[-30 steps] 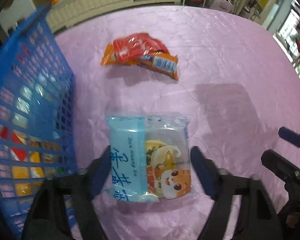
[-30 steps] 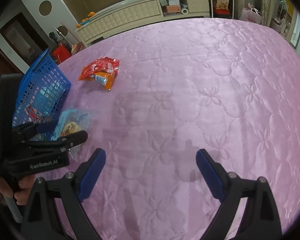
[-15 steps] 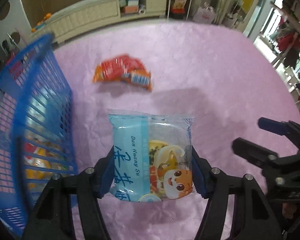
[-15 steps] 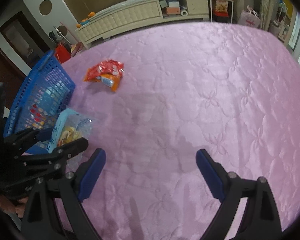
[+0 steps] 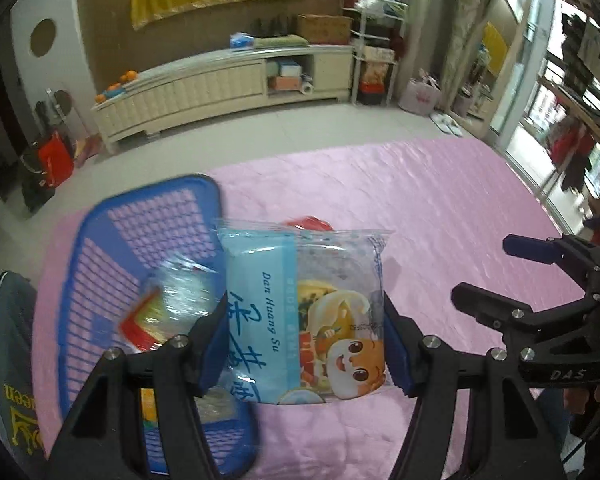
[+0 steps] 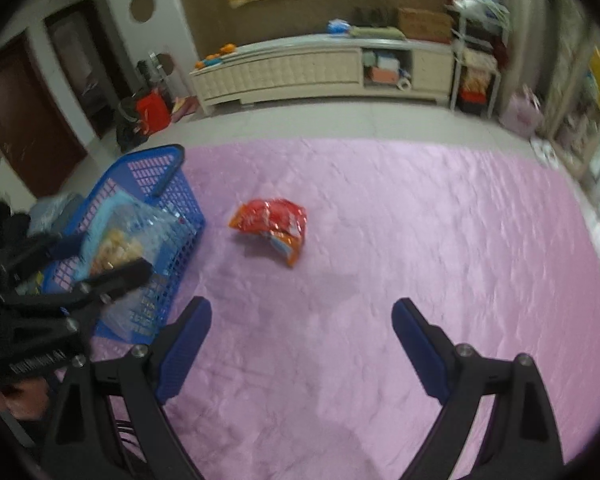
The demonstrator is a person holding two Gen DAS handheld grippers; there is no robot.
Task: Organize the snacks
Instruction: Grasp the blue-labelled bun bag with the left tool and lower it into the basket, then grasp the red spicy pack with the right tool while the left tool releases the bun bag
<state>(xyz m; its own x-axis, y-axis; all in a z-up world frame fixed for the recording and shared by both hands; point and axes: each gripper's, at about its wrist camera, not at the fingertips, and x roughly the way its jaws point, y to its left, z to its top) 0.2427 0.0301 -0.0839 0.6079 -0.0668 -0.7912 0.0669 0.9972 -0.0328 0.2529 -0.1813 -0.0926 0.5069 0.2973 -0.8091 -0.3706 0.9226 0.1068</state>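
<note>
Pinching the blue snack packet (image 5: pixel 300 316), left fingers (image 5: pixel 214 344) flank it.

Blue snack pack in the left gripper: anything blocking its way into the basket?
Nothing visible. The blue snack pack is clamped in the left gripper, right beside the blue basket. The basket's top is open, with packets low inside. The right gripper is clear.

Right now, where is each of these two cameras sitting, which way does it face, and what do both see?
Left wrist: on the left gripper, angled down over the pink quilt; its fingers clamp the light blue snack pack beside the blue basket; right gripper alongside.
Right wrist: on the open, empty right gripper, angled down at the red-orange snack bag; left gripper at left edge.
Shared: quilt, basket, snack pack, cream cabinet.
</note>
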